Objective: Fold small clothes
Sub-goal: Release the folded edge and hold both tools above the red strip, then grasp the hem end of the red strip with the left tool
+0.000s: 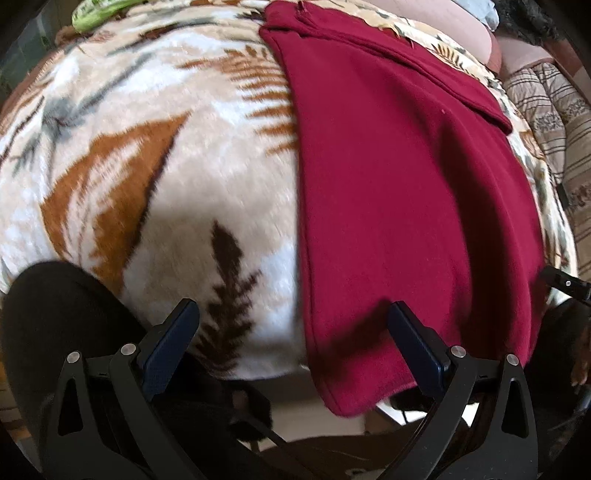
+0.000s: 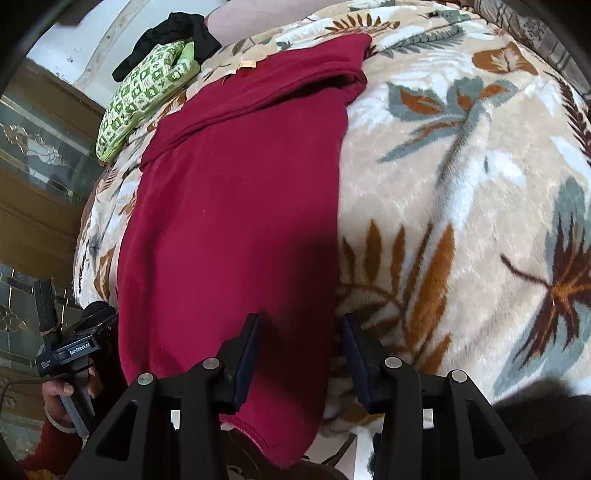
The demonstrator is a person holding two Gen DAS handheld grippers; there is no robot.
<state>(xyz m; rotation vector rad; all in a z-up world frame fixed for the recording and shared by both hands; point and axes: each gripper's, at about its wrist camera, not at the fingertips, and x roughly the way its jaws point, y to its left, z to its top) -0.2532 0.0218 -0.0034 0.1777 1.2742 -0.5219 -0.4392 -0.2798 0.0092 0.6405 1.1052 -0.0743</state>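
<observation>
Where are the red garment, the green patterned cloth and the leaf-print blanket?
red garment [image 2: 229, 206]: right wrist view, middle of its flat panel.
green patterned cloth [image 2: 144, 92]: right wrist view, its middle.
leaf-print blanket [image 1: 155, 184]: left wrist view, bare pile.

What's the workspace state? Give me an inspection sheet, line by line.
Surface: plush cream leaf-print blanket.
Job's things: dark red knit garment lying lengthwise, far end folded over, near hem hanging off the edge.
Clutter: green-patterned white cloth; black cloth behind it.
Grippers: left gripper jaws open; right gripper jaws open astride the garment's edge, not gripping.
Cables: nothing seen.
Surroundings: wooden glass-panelled cabinet.
</observation>
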